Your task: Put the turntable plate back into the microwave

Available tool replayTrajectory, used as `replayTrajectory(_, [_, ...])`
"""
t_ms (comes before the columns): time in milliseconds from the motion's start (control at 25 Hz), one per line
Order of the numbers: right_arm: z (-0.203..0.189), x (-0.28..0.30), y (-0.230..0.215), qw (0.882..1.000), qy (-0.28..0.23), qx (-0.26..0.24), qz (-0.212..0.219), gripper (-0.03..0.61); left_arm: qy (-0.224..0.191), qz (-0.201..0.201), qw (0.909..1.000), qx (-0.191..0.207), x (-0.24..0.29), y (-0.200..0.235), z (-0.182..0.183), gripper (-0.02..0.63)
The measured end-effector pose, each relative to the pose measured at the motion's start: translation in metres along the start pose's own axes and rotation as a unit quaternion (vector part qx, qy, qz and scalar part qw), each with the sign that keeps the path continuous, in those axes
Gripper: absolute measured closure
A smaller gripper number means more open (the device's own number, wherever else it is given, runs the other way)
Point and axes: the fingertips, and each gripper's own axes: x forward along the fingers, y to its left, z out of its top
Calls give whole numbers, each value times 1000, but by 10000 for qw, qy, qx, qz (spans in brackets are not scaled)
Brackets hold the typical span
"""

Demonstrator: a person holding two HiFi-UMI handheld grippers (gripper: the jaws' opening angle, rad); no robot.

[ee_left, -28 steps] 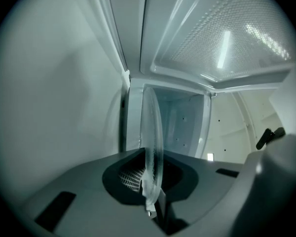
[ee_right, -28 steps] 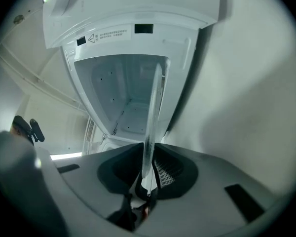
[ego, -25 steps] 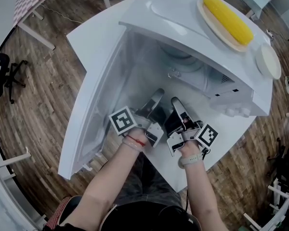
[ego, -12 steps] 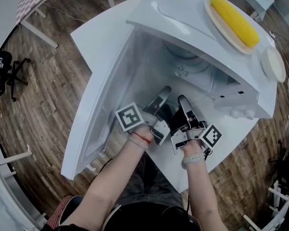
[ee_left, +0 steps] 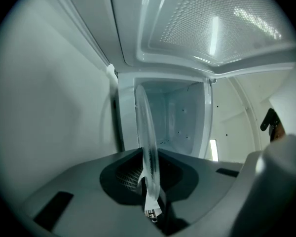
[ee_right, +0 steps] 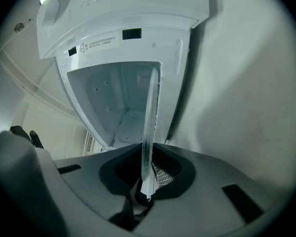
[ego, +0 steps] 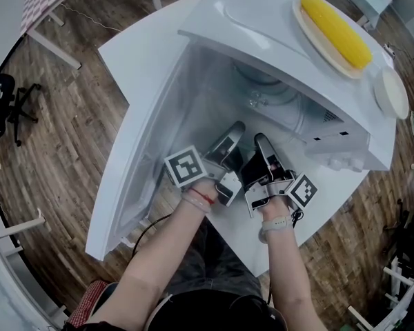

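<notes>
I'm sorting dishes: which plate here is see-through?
The clear glass turntable plate, held edge-on at the microwave's opening; the corn plate and small white dish rest on its top.

The left tool (ee_left: 150, 201) has its jaws closed on the rim of the clear glass turntable plate (ee_left: 147, 132). The plate shows edge-on as a thin, slightly curved band rising from the jaws. Straight ahead, the microwave (ee_left: 180, 117) stands open, its white cavity with small dark dots on the walls just behind the plate's far edge. The door (ee_left: 212, 23), with its dotted screen, spans the top. A plain white surface (ee_left: 49, 107) fills the left side.
</notes>
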Motion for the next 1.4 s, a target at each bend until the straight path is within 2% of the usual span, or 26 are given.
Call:
replayTrajectory(120, [5, 3, 0, 10000, -57, 11, 6, 523, 82, 26, 9999, 120, -1, -1, 0, 569])
replayTrajectory(280, [9, 7, -1, 9999, -129, 54, -4, 524, 49, 0, 10000, -80, -3, -2, -3, 569])
replayTrajectory(680, [25, 10, -5, 9995, -313, 55, -78, 526, 341, 48, 9994, 5, -13, 0, -14, 565])
replayTrajectory(880, [27, 15, -4, 9994, -327, 34, -100, 526, 338, 102, 9994, 47, -15, 2, -15, 565])
replayTrajectory(1160, [26, 14, -1, 9986, -252, -446, -153, 517, 437, 178, 9989, 57, -12, 5, -13, 566])
replayTrajectory(1400, [20, 11, 3, 9986, -137, -489, -120, 477, 208, 55, 9991, -374, -8, 5, -9, 566])
